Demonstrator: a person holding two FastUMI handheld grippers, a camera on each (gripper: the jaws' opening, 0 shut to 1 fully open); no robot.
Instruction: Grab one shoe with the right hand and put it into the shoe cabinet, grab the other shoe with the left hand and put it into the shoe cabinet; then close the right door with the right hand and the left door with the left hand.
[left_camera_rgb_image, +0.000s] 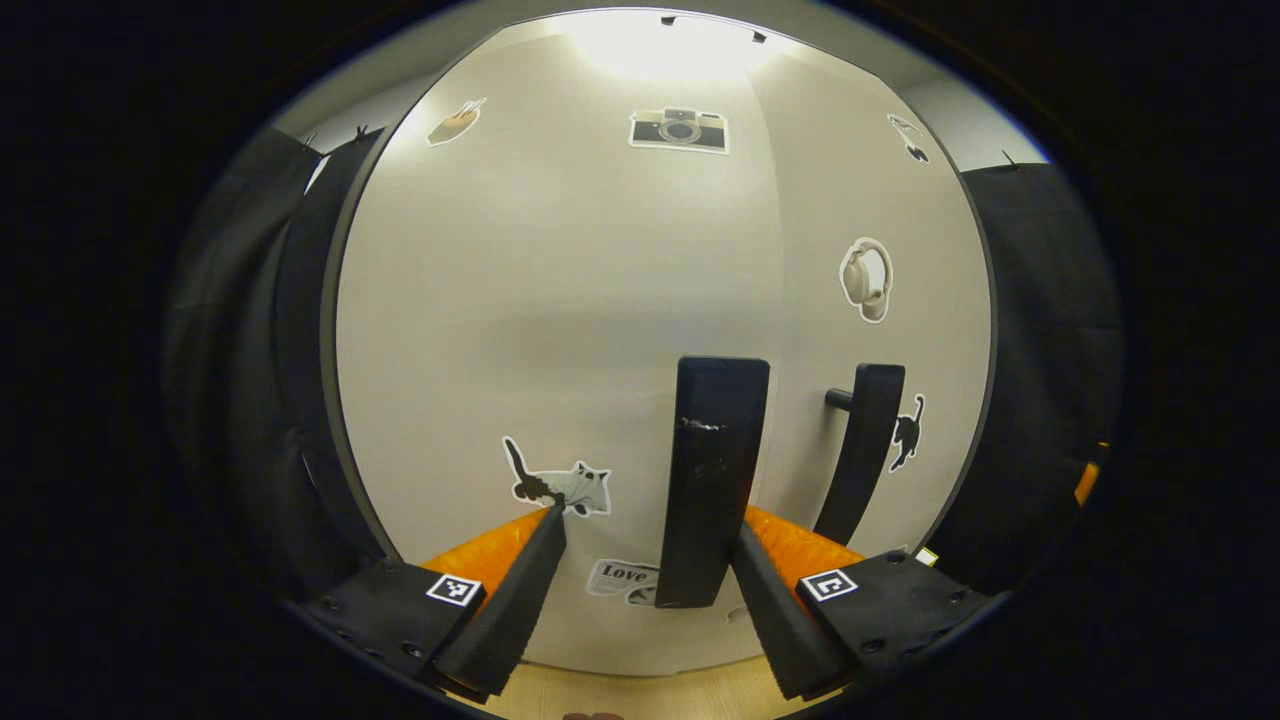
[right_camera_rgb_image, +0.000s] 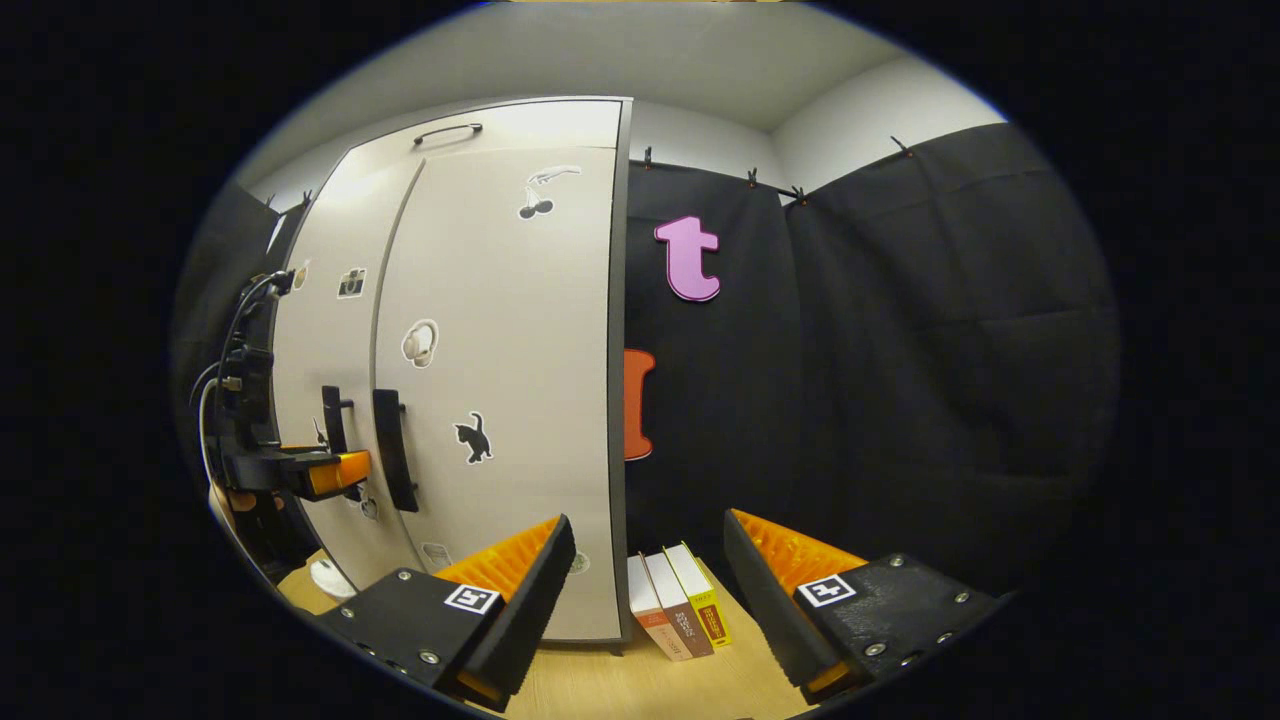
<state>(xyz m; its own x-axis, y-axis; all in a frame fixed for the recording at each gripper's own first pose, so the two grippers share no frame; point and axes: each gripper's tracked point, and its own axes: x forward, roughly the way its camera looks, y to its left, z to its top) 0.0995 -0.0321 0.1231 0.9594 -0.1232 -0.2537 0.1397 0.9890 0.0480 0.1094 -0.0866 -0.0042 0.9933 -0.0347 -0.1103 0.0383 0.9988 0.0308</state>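
Closing the left door is your step in hand: your left gripper sits right up against it, fingers apart, with the left handle between them, nearer the right finger. Push flat through the handle; don't pinch. The right door looks shut, though the seam is hard to judge. Your right gripper hangs back, fingers apart, empty. The shoes are presumably inside the cabinet.

front: flat white cabinet doors shut, seemingly | black bar handles protrude | right: upright books beside cabinet
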